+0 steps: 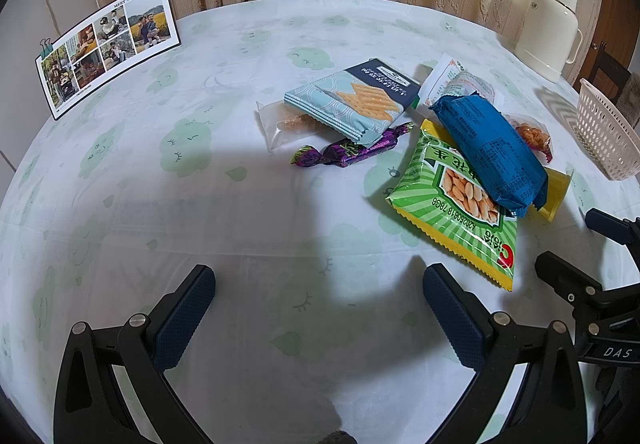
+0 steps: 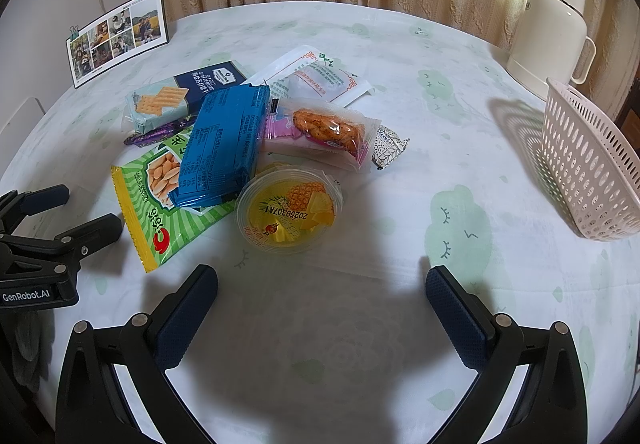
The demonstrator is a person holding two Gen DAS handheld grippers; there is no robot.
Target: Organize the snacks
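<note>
Both the left gripper [image 1: 319,308] and right gripper [image 2: 321,310] have black frames, silver screws and dark blue dimpled pads [image 2: 186,318] (white "GenRobot.AI" lettering on the left's body).

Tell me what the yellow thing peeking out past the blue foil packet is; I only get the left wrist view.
Observer: A round clear plastic cup of yellow pineapple jelly, lid up, beside the blue foil packet.
Operator: Anything hidden behind the pile?
Observer: A small silver patterned wrapped sweet, next to the clear packet of orange crackers.
Operator: And the right gripper?
Observer: The right gripper is open, with nothing between its fingers.
</note>
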